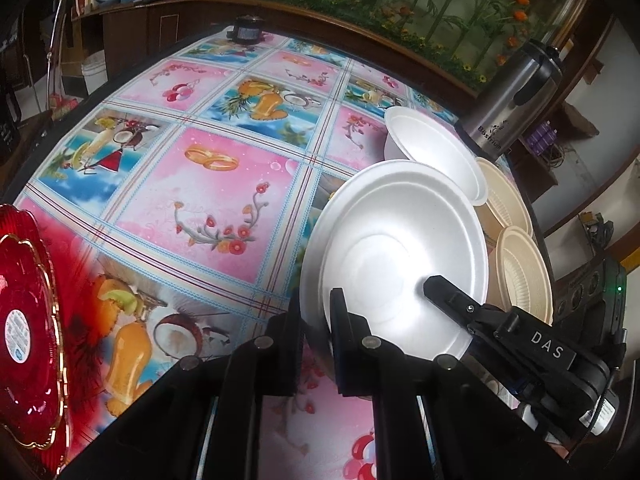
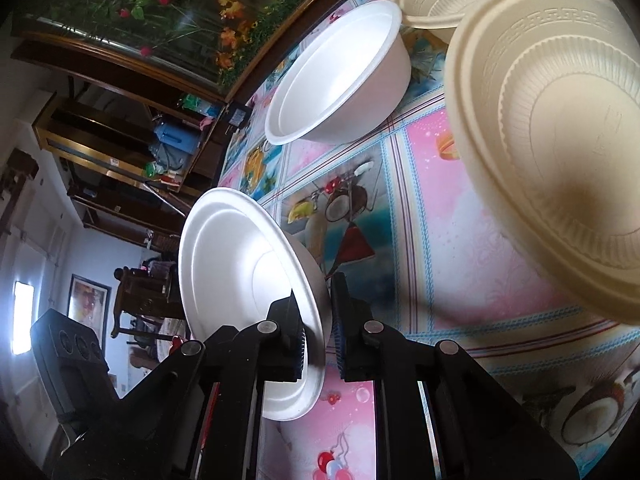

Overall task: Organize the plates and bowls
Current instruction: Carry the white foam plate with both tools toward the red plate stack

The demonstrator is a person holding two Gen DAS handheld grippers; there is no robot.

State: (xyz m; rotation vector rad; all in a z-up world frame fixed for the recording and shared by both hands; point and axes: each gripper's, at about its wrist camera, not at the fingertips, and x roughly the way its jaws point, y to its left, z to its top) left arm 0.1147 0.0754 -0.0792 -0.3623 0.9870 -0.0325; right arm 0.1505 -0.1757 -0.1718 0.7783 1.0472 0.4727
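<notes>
Gripping white foam bowl (image 1: 394, 248) – both tools clamped.

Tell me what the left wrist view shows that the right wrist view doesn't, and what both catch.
Only the left wrist view shows the red plate at the table's near-left edge, the steel thermos at the far right, and the right gripper reaching into the held dish.

Only the right wrist view shows the room beyond the table, with a framed picture on the wall.

Both show the white foam bowl pinched at its rim by both grippers, the second white bowl, the cream bowls and the patterned tablecloth.
</notes>
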